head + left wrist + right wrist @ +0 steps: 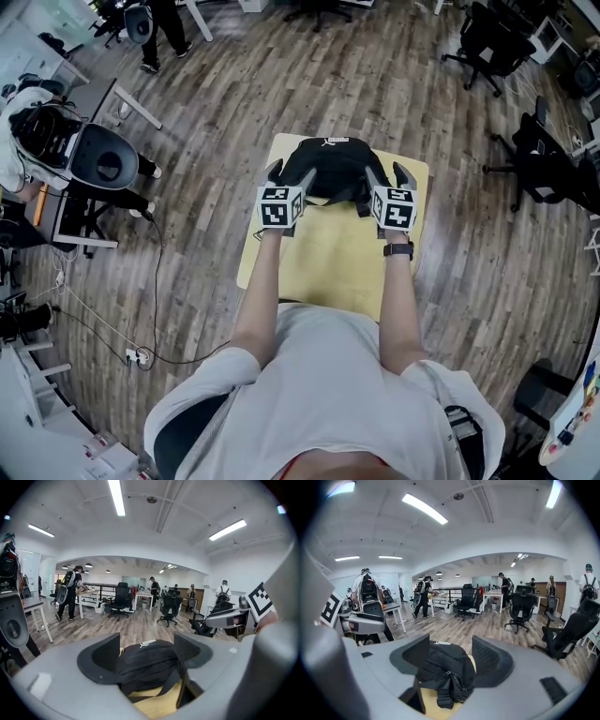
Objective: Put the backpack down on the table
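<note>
The black backpack is seen lying on the yellow desk, toward its far edge. L gripper & R gripper are held at its near corners, jaws of both spread apart. Contact w/ the fabric is possible but can't be confirmed.

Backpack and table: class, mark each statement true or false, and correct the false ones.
1. The black backpack lies on the yellow table. True.
2. The left tool has its jaws pressed together. False: they stand apart, with the backpack between them.
3. The backpack sits at the table's near end, close to the person. False: it is at the far end.
4. The right tool is at the backpack's right side. True.
5. The table stands on a carpet. False: the floor is wood planks.
</note>
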`<act>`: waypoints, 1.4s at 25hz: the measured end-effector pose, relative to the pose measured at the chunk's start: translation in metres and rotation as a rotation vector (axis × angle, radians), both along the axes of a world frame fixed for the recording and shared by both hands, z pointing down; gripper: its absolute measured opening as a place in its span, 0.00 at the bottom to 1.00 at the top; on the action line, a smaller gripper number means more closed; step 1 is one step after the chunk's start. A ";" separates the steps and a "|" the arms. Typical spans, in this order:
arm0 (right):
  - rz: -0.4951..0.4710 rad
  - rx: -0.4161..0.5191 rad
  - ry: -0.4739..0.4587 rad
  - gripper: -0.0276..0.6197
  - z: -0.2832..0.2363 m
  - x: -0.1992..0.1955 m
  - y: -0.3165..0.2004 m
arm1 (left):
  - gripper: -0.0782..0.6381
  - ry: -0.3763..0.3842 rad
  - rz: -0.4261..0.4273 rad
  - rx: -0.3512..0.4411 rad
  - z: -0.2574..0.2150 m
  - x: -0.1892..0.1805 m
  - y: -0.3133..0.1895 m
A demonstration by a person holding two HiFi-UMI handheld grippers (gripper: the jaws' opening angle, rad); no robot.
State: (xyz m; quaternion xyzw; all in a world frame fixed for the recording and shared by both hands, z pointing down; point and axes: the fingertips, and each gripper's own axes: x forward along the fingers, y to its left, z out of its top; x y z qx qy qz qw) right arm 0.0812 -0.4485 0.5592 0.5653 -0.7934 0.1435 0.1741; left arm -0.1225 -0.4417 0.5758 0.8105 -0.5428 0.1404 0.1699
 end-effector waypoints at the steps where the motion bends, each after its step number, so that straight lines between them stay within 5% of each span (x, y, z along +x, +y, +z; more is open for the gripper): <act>1: 0.002 0.016 0.003 0.48 -0.008 -0.001 -0.001 | 0.62 0.005 -0.010 0.021 -0.010 -0.001 -0.001; 10: 0.017 0.195 -0.048 0.47 -0.106 -0.004 0.007 | 0.61 0.027 -0.037 0.200 -0.103 0.015 0.005; 20: 0.055 0.351 -0.070 0.28 -0.181 -0.003 0.032 | 0.46 0.043 -0.061 0.358 -0.187 0.019 0.026; 35: 0.030 0.431 -0.104 0.08 -0.208 -0.020 0.065 | 0.19 0.002 -0.130 0.437 -0.210 0.006 0.055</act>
